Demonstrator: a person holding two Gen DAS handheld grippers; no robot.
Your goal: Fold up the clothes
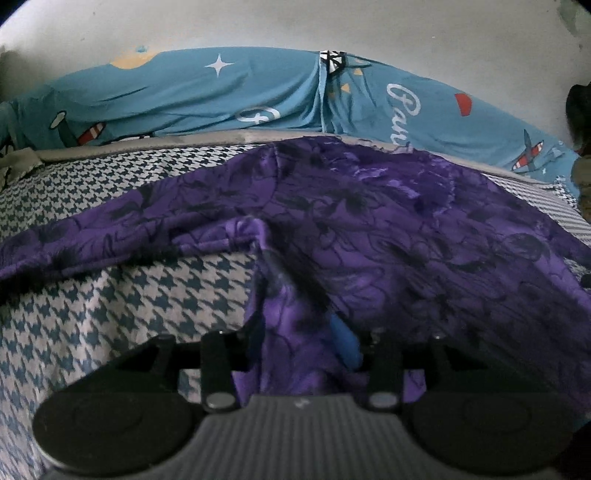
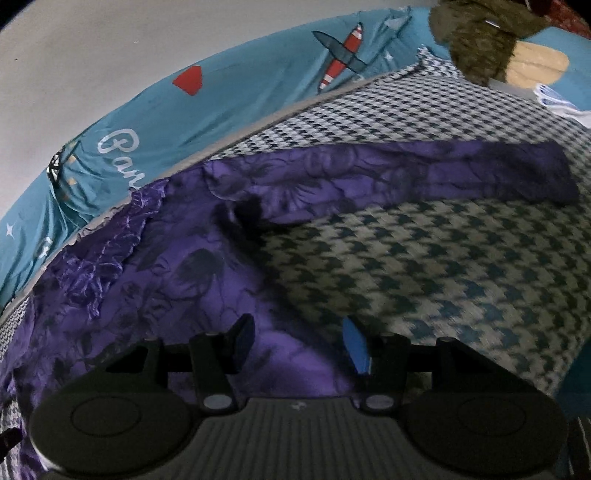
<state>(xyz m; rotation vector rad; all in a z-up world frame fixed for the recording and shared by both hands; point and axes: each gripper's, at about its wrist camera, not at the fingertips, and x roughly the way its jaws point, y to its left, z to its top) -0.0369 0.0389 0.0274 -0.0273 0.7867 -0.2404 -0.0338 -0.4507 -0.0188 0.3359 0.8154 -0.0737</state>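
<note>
A purple garment with a dark floral print [image 1: 406, 240] lies spread on a houndstooth blanket [image 1: 110, 295]. In the left wrist view a fold of it runs down between the fingers of my left gripper [image 1: 301, 339]. The blue right pad [image 1: 347, 343] shows beside the fold, the left finger is hidden behind the cloth, and the jaws stand apart. In the right wrist view the garment [image 2: 166, 277] fills the left side and one sleeve [image 2: 443, 166] stretches to the right. My right gripper [image 2: 299, 343] hovers open over the garment's edge, holding nothing.
The houndstooth blanket [image 2: 443, 277] covers a bed with a blue sheet printed with planes and lettering [image 2: 240, 92]. A brown plush toy [image 2: 480, 37] sits at the far right corner. A pale wall [image 1: 295, 22] rises behind the bed.
</note>
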